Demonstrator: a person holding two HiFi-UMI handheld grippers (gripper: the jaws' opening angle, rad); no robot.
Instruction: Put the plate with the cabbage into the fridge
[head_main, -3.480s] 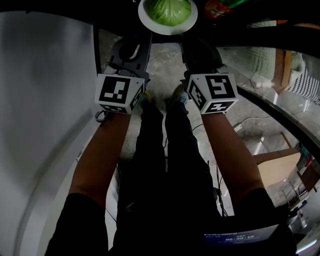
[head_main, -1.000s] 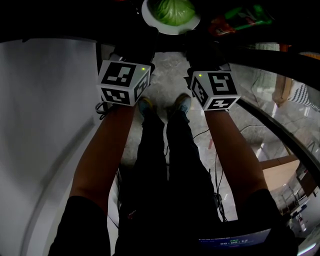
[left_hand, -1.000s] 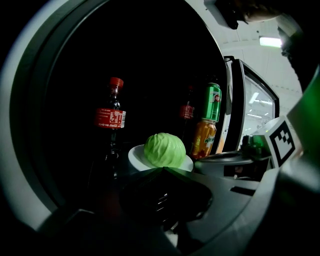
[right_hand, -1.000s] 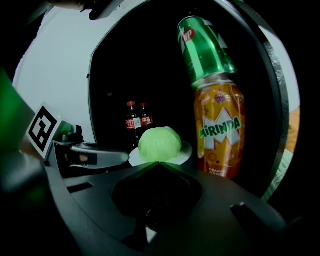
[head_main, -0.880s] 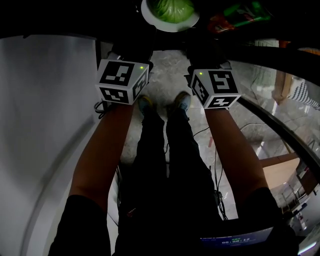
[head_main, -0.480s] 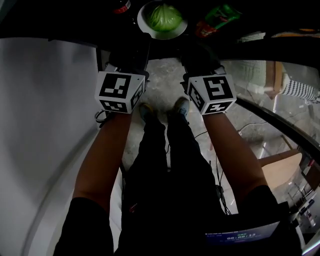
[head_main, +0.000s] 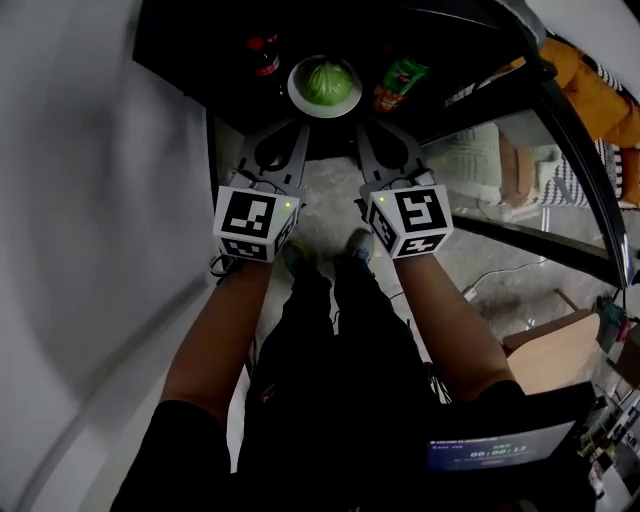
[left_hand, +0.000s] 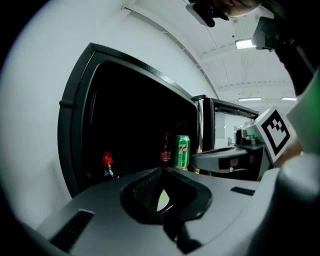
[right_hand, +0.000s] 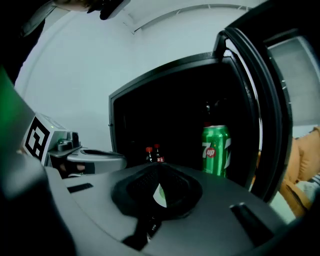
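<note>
Plate (head_main: 298, 101) with cabbage (head_main: 328, 84): on fridge (head_main: 190, 55) shelf between bottle (head_main: 264, 58) and can (head_main: 398, 84); left tool (head_main: 297, 128) and right tool (head_main: 362, 128) just short of it, jaws all but together, empty; likely hazard, a tip snagging the rim and dragging the plate off the shelf.

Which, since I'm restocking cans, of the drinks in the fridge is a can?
The green 7up can, right of the plate; the others are red-capped bottles.
</note>
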